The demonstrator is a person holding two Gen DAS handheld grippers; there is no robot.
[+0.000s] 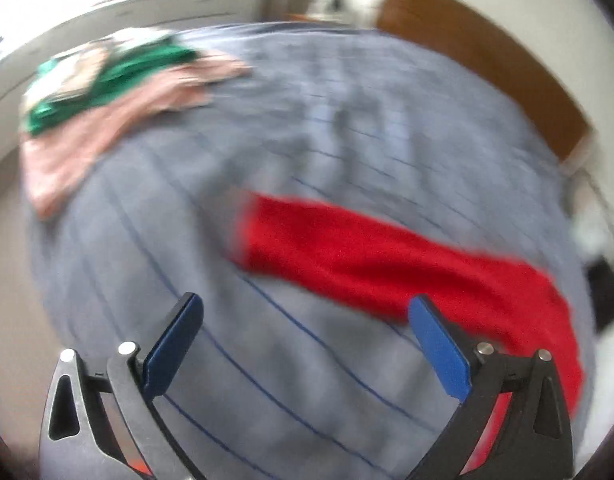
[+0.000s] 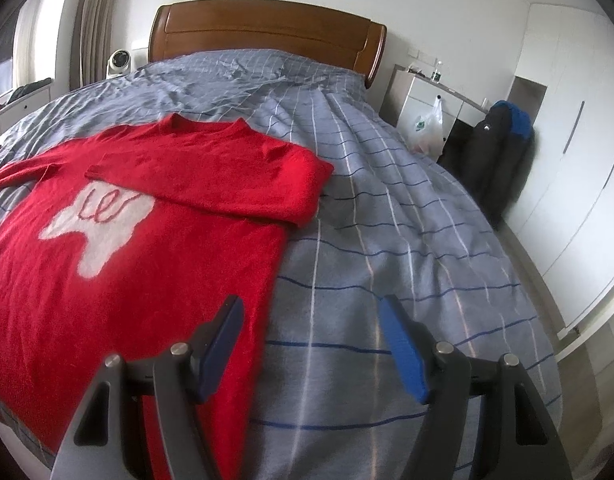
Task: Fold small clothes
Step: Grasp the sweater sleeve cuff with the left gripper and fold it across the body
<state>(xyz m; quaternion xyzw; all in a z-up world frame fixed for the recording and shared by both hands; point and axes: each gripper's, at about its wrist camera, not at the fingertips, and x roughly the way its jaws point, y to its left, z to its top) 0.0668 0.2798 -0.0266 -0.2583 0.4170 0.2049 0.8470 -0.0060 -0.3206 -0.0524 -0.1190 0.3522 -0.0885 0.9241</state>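
Left view, blurred: the left gripper (image 1: 305, 308) is tilting down over the checked bedspread (image 1: 187, 240), jaws spread, empty; a fuzzy red sleeve (image 1: 367, 248) is lying centre-right.

Right view: the right gripper (image 2: 311, 314) is hanging spread, empty, above the sweater (image 2: 139, 240) edge, lower left.

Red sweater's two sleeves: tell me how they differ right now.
The right sleeve is folded flat across the red sweater, covering the top of its white motif; the left sleeve lies stretched outward on the checked bedspread, not yet folded. Both lie flat, and neither is gripped.
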